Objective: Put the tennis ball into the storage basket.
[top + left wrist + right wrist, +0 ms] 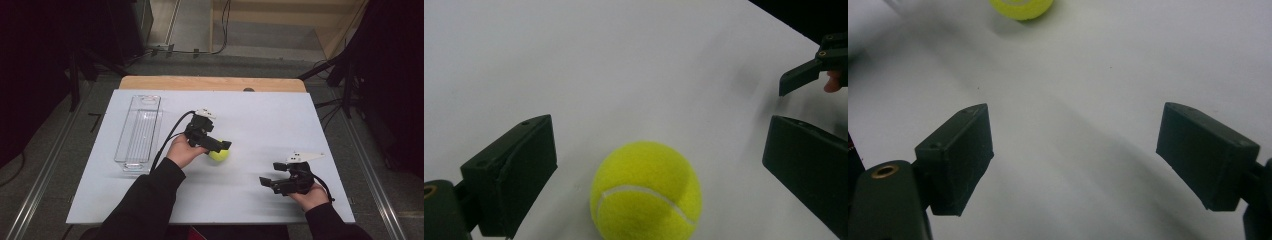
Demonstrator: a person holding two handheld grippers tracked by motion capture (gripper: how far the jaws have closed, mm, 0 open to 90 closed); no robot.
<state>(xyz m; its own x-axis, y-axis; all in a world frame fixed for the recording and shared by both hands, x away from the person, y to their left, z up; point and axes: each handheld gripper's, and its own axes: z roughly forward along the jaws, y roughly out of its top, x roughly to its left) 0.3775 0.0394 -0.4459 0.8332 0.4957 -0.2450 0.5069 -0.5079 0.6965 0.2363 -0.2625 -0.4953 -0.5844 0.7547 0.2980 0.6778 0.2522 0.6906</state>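
Note:
A yellow-green tennis ball (219, 155) lies on the white table top (270, 115), a little left of centre. My left gripper (223, 148) hovers right over it, open. In the left gripper view the ball (646, 192) rests low between the two wide-apart jaws of that gripper (658, 131), touching neither. My right gripper (270, 174) is held open near the front right of the table, pointing left with nothing in it. In the right gripper view its jaws (1075, 125) frame bare table, and the ball (1020, 7) sits far off at the top edge.
A clear plastic tray (139, 132), long and narrow, stands empty on the left side of the table. A wooden strip (210, 83) runs along the far edge. The right gripper's jaw (809, 75) pokes into the left gripper view at the upper right.

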